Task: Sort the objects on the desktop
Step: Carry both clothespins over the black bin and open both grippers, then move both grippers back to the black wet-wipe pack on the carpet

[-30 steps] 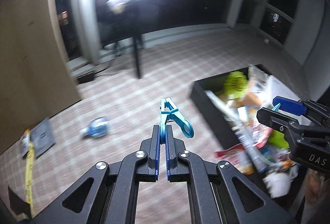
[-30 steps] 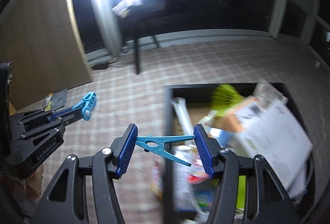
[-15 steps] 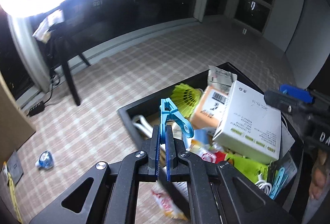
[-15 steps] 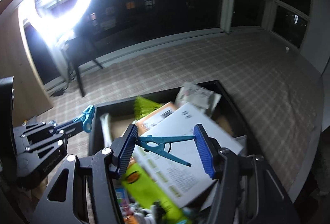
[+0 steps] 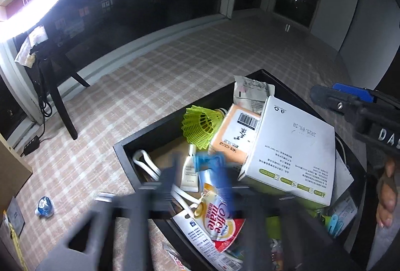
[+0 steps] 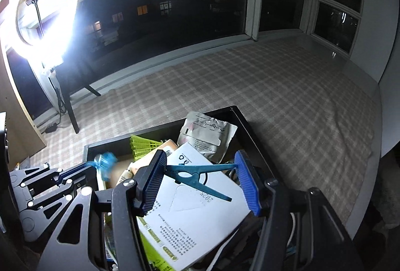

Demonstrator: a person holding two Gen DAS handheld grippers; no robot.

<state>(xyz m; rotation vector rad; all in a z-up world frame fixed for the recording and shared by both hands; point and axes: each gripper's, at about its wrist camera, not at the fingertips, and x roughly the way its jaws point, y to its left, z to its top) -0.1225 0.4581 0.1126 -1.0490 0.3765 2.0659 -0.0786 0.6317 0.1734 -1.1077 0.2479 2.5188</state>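
A black box [image 5: 130,146] full of clutter sits on the plaid cloth, and both grippers hover over it. My left gripper [image 5: 200,183] is smeared by motion; its jaws are opening, and a light blue clothespin [image 5: 208,162] shows as a blur between the spreading fingertips, no longer pinched. The right wrist view shows that gripper [image 6: 90,166] at the left with the blurred light blue clothespin [image 6: 105,162] at its tip. My right gripper [image 6: 198,181] is shut on a teal clothespin [image 6: 197,174], held lengthwise end to end above a white carton [image 6: 190,216].
The box holds a yellow-green shuttlecock [image 5: 200,123], an orange packet [image 5: 237,136], a silver pouch [image 6: 205,133], white cables and sachets. A small blue item [image 5: 45,206] lies on the cloth at left. A ring light [image 6: 45,13] on a tripod glares at the back. A hand [image 5: 386,196] shows at right.
Both grippers swung from over the plaid cloth to above the black box. The left jaws, pinched on the light blue clothespin before, have spread apart. The right grip is unchanged.
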